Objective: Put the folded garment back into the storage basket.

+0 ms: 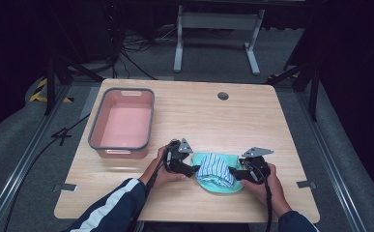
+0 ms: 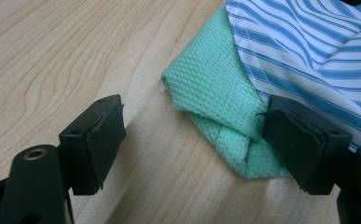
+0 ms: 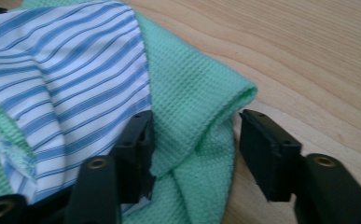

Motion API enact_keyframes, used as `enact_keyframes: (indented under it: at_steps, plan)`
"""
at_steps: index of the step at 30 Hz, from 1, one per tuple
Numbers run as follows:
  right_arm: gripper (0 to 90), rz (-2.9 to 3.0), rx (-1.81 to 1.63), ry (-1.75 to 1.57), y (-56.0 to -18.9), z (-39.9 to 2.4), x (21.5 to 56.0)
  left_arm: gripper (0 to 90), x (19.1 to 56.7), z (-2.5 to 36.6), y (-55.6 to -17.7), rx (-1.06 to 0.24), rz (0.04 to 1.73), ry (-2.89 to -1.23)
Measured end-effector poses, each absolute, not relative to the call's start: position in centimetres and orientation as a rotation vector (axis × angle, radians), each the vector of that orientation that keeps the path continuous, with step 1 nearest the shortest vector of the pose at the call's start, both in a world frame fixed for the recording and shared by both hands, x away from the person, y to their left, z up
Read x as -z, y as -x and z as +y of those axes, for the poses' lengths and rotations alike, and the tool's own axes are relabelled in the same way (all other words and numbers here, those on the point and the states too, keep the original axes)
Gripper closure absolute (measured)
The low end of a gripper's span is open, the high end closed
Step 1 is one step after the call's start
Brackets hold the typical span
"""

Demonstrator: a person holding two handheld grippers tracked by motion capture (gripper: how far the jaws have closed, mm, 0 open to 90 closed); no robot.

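A green cloth (image 1: 212, 182) with a blue striped cloth (image 1: 215, 168) on top lies on the table (image 1: 252, 121) between both claws. The left claw (image 2: 190, 140) is wide apart at the green cloth's edge. The right claw (image 3: 194, 149) is apart around a green fold, not pinching it.

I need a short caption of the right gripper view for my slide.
Right gripper open around a fold of the green cloth, with the blue-striped cloth lying on top, on a wooden table.

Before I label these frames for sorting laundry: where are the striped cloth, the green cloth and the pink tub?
striped cloth (image 1: 215, 166), high view, its middle.
green cloth (image 2: 211, 88), left gripper view, its folded corner.
pink tub (image 1: 95, 126), high view, its left rim.
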State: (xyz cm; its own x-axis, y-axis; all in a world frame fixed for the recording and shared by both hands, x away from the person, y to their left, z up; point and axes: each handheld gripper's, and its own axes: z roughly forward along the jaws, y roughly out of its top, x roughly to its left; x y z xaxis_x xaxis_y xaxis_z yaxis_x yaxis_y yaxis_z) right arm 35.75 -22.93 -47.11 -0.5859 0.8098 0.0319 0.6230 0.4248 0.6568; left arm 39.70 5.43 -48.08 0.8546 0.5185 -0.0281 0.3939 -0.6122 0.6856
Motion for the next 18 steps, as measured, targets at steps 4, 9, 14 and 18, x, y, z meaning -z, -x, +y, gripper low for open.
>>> enact_keyframes:
  at_steps: [4, 9, 14, 18]
  plan:
    - [64.3, 2.432, -0.918, -1.216, -35.6, -22.6, 46.9, 39.1, 48.0, 5.5, -39.2, -0.196, 0.594, -2.299]
    - [73.7, 2.443, -0.944, -1.217, -35.5, -22.5, 46.9, 64.1, 47.8, 5.2, -38.9, -0.149, 0.541, -2.301]
    - [77.5, 2.452, -0.960, -1.210, -35.6, -22.6, 46.9, 74.2, 47.8, 5.1, -38.8, -0.125, 0.528, -2.300]
    - [80.3, 2.454, -0.962, -1.201, -35.5, -22.6, 46.9, 80.5, 47.7, 4.9, -38.6, -0.132, 0.517, -2.314]
